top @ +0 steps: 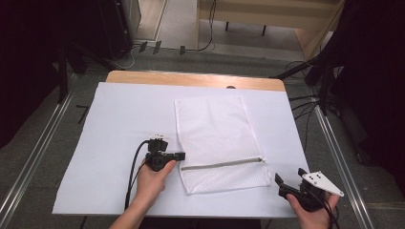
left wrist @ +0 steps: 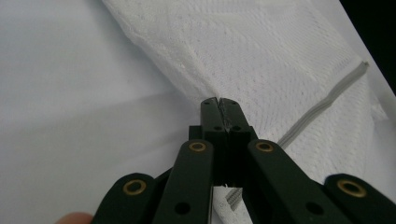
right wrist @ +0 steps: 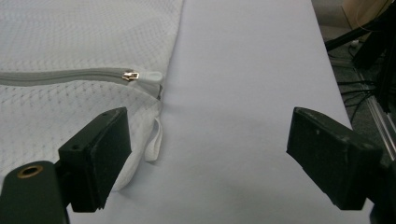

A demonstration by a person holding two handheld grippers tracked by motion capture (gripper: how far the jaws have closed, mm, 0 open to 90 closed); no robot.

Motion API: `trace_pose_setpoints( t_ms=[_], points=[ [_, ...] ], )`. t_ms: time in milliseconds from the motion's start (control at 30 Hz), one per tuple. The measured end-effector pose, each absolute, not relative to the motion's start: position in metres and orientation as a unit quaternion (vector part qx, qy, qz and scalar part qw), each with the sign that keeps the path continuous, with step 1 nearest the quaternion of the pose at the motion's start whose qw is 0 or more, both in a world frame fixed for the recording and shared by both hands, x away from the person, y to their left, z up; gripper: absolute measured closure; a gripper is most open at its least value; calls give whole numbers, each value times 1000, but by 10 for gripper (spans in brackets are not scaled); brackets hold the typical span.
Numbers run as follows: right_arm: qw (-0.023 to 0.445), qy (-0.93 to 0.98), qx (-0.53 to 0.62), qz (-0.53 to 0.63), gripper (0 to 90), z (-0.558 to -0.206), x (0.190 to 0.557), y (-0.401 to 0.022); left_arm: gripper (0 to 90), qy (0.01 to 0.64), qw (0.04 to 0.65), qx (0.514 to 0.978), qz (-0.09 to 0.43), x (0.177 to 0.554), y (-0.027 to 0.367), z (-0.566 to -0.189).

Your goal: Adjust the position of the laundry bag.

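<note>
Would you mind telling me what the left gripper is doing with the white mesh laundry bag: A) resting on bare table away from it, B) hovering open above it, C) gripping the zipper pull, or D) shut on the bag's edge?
D: the left gripper has its jaws closed together on the edge of the white mesh laundry bag, whose fabric puckers toward the tips.

mesh bag [left wrist: 261, 56] cut off by top and right edges in left gripper view, its grey zip [left wrist: 322, 105] partly hidden behind the black jaws, fingertip [left wrist: 74, 218] blurred at bottom edge
</note>
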State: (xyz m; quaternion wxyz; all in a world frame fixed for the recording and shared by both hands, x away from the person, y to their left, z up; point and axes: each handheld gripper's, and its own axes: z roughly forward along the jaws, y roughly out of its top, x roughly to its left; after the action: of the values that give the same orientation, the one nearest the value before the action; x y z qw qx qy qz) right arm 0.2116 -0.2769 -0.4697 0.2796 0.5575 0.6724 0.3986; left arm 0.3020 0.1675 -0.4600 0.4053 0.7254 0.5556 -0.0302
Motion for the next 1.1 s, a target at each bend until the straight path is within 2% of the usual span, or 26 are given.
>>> trace_pose_setpoints(
  t_ms=[133,167,200,233,267,300,333,467,667,767,800,833,867,900,1100],
  points=[
    [269,683,547,402,217,-468,209,-267,900,557,407,724,-25,293,181,-456],
    [258,688,544,405,275,-466,207,-259,900,558,406,724,-24,290,186,-456],
    [258,688,544,405,275,-466,207,-259,900,558,406,724,-24,290,186,-456],
    [238,689,546,414,370,-466,205,-250,900,559,407,722,-23,288,191,-456],
    [238,689,546,414,370,-466,205,-250,900,559,407,722,-23,288,191,-456],
    [226,695,545,411,449,-468,205,-240,900,562,408,719,-22,287,196,-456],
    [215,701,542,410,474,-469,205,-235,900,563,409,718,-21,286,198,-457],
    [178,721,530,409,516,-475,206,-217,900,566,410,715,-19,284,208,-457],
    [183,740,521,384,554,-486,211,-201,900,564,409,717,-21,282,214,-459],
    [183,760,492,383,718,-487,209,-191,900,566,409,716,-22,281,218,-461],
    [183,760,492,383,718,-487,209,-191,900,566,409,716,-22,281,218,-461],
    [176,764,487,384,820,-487,207,-189,900,567,407,716,-20,281,219,-462],
    [176,764,487,384,820,-487,207,-189,900,567,407,716,-20,281,219,-462],
    [164,767,484,388,868,-487,206,-190,900,568,406,716,-17,281,221,-462],
    [126,770,480,401,893,-486,199,-191,900,570,401,717,-6,277,226,-462]
  ],
)
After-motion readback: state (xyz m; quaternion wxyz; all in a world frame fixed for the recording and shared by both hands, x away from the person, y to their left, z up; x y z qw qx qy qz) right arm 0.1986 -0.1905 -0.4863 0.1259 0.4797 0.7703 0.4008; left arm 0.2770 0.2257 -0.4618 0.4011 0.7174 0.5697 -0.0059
